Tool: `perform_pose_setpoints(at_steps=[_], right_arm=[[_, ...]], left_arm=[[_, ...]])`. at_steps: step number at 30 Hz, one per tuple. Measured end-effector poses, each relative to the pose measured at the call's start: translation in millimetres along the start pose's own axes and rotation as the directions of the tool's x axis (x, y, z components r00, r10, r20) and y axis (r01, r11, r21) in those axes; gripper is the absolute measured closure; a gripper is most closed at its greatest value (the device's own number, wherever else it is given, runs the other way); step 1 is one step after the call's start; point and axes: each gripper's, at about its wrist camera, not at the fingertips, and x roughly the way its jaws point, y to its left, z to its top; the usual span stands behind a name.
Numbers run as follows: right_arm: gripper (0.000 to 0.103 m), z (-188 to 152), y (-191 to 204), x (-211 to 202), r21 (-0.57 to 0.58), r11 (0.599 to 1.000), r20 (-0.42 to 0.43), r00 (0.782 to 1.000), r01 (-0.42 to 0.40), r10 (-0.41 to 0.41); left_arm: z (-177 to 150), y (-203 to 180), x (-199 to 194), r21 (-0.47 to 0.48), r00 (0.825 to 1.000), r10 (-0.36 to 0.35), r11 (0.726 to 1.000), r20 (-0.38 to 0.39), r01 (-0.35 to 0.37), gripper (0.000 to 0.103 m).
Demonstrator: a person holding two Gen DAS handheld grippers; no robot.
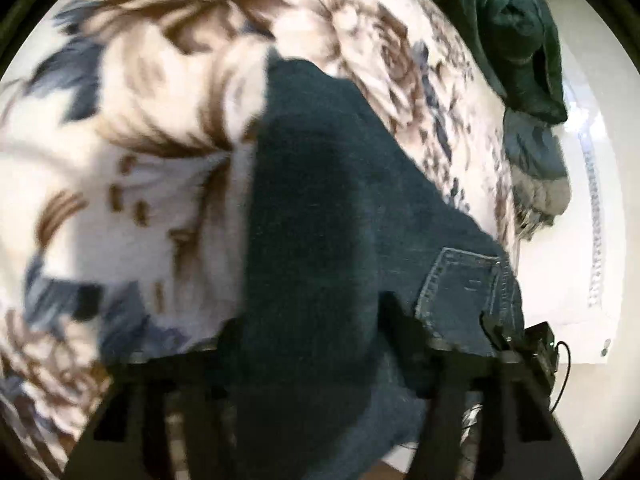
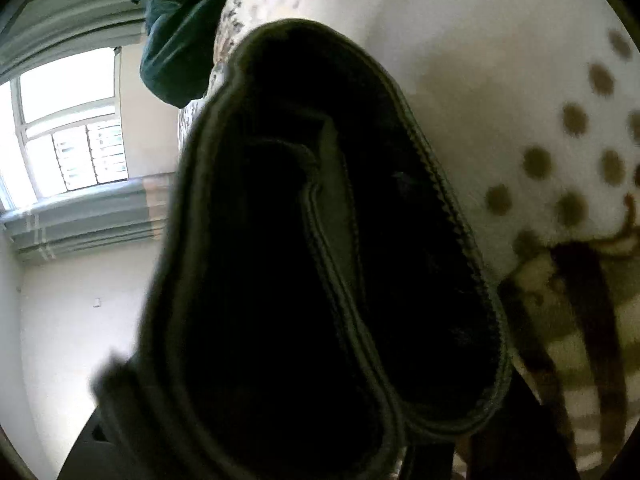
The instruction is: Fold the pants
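Note:
Dark blue jeans [image 1: 320,184] lie across a floral blanket [image 1: 132,168], with a back pocket [image 1: 464,284] showing at the lower right. My left gripper [image 1: 316,332] is at the bottom of the left wrist view. The denim bunches between its two black fingers [image 1: 404,324], which press on it. In the right wrist view a folded edge of the jeans [image 2: 320,240] with stitched seams hangs close to the lens and fills most of the frame. My right gripper [image 2: 312,396] is mostly hidden behind that cloth and holds it up off the dotted blanket [image 2: 520,80].
A dark green garment [image 1: 516,32] and a grey-blue cloth [image 1: 536,168] lie at the bed's far edge. A black device with a cable [image 1: 540,344] sits beside the pocket. A bright window [image 2: 68,128] and striped curtains [image 2: 88,220] are at the left.

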Motion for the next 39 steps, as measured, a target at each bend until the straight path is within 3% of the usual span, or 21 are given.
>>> perform_pose_setpoints(at_steps=[4,11,16,20,25,27,31,34,39], right_arm=[[0.057,-5.8,16.1,-6.6,-0.021,1.0,-0.002,1.0,0.011,-0.011],[0.059,3.4,55.0,-40.4,-0.039,0.999,-0.01,1.0,-0.015,0.015],[0.059,11.0,143.5,-27.5,-0.108,0.993,-0.018,0.999,-0.036,0.034],[0.059,12.9,208.9,0.1,-0.164,0.985,-0.025,0.998,-0.055,0.052],[0.059,25.3,309.0,92.1,-0.215,0.973,-0.021,0.996,-0.084,0.081],[0.059,37.2,354.2,154.0,-0.228,0.969,-0.021,0.996,-0.093,0.09],[0.059,60.2,406.2,261.2,-0.247,0.962,-0.024,0.993,-0.116,0.114],[0.059,77.7,435.0,338.1,-0.258,0.957,-0.033,0.991,-0.132,0.128],[0.059,108.5,446.9,449.1,-0.256,0.957,-0.056,0.991,-0.135,0.124]], left_arm=[[-3.3,-8.1,-17.9,0.011,0.999,-0.022,1.0,0.033,0.022,0.076],[7.4,-47.2,-65.7,0.06,0.994,-0.021,0.998,0.109,0.015,0.077],[35.2,-54.4,-120.6,0.058,0.984,-0.04,0.998,0.175,0.03,0.077],[84.2,-44.3,-166.5,0.053,0.971,-0.049,0.998,0.232,0.038,0.077],[180.6,-7.9,-223.5,0.053,0.957,-0.06,0.998,0.285,0.047,0.077],[221.1,9.8,-241.5,0.054,0.952,-0.058,0.998,0.3,0.044,0.077],[318.1,59.7,-270.6,0.061,0.942,-0.053,0.998,0.331,0.035,0.077],[393.1,102.2,-280.6,0.078,0.936,-0.039,0.997,0.351,0.012,0.077],[473.0,160.7,-269.9,0.082,0.938,0.001,0.996,0.346,-0.032,0.077]])
